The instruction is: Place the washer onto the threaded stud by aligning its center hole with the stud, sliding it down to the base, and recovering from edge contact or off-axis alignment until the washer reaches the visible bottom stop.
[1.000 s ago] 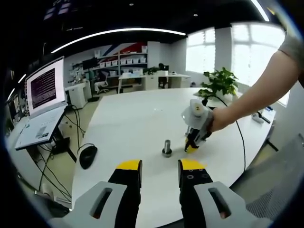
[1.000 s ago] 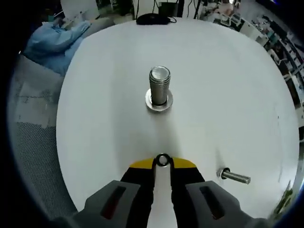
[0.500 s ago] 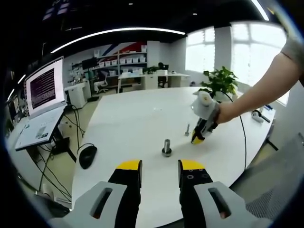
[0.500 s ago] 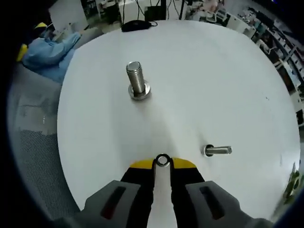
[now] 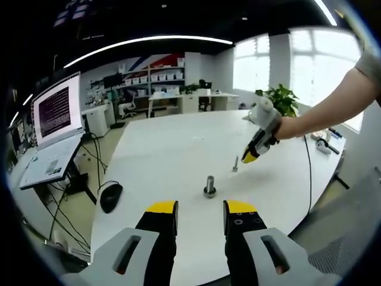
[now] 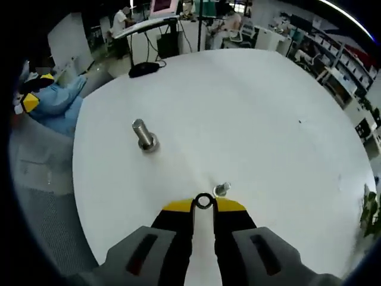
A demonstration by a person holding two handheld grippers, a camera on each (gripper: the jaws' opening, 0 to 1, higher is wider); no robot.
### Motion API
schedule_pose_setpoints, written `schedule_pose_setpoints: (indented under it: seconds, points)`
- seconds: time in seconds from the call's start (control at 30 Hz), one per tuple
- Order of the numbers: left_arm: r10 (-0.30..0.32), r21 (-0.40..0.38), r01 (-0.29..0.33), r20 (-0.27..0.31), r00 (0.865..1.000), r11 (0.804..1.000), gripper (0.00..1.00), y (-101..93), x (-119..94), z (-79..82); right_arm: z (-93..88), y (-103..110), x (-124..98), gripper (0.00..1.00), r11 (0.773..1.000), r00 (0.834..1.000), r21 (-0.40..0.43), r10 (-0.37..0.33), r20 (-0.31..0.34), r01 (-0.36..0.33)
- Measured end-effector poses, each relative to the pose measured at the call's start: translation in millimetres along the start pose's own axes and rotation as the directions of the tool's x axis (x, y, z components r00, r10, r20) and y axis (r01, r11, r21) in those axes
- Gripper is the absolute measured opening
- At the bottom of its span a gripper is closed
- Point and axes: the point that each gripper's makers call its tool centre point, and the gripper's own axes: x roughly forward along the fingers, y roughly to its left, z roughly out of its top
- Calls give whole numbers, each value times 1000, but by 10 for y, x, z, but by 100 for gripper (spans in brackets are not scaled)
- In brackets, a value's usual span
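Between the yellow tips of the right gripper (image 6: 204, 204) sits the washer (image 6: 204, 201), pinched on edge by narrow jaws so that its centre hole stays free to pass over a thread. At about ten o'clock from it in the right gripper view the large threaded stud (image 6: 143, 134) stands upright on its flange on the white worktop (image 6: 256, 113), well apart from the washer; just past the tips, near one o'clock, a slimmer bolt (image 6: 222, 189) also stands on end. Which of the two is aimed for I cannot tell, though the small ring looks closer in size to the slim one.

Seen from the left gripper view, the right gripper (image 5: 249, 158) hangs in the air, tips angled down just beside and above the slim bolt (image 5: 236, 164), with the large stud (image 5: 209, 185) nearer the camera. That height above the worktop is hard to read from the right gripper view. The left gripper (image 5: 200, 210) hovers idle, its jaws parted and holding nothing.
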Motion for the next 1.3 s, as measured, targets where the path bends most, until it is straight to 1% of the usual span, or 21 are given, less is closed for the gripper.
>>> schedule_pose_setpoints:
  seconds: [0.1,0.23,0.37,0.63,0.73,0.97,1.3]
  points:
    - [2,1,-2,0,1000,1000,28,2,-2,-1,44,-53,-21,14,1000,1000,-1,-19,19,19]
    - [3,5,-3,-3,1000,1000,28,-1,0,-6,106,-127,12,14,999,999,-30,-38,25,39]
    - [3,11,-3,-15,1000,1000,28,-2,8,-34,167,-162,37,14,999,999,-30,-37,28,38]
    - [4,6,-3,-10,1000,1000,28,2,4,-23,120,-181,126,14,997,999,-66,-42,-9,42]
    - [2,9,-2,-12,1000,1000,28,-3,5,-26,117,-173,141,14,997,999,-61,-37,-11,36]
    - [6,6,-6,-11,1000,1000,28,6,2,-28,107,-181,197,14,995,999,-86,-44,-27,41]
    - [4,6,-4,-17,1000,1000,28,-1,6,-40,82,-176,234,14,996,999,-82,-35,-40,32]
